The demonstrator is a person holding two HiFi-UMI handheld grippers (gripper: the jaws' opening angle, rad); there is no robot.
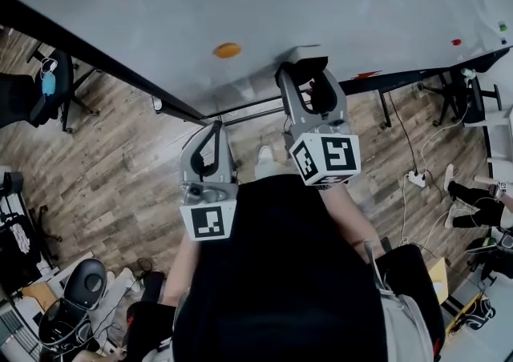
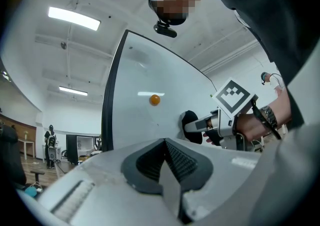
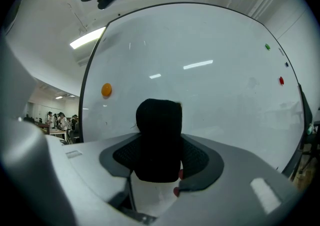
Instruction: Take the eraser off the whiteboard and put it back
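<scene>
Holding the right tongs [image 3: 159, 162] level, we clamp the eraser [image 3: 159, 130], a black block, between the pads, which stand wide around it. The eraser's far end sits against the whiteboard [image 3: 220, 100], to the right of an orange magnet [image 3: 106, 89]. Our left tongs [image 2: 165, 162] are closed together, with nothing between them, beside the right tongs.

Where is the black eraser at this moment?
In the right gripper view, the black eraser sits centrally between the jaws of the right gripper, against the whiteboard, to the right of the orange magnet.
</scene>
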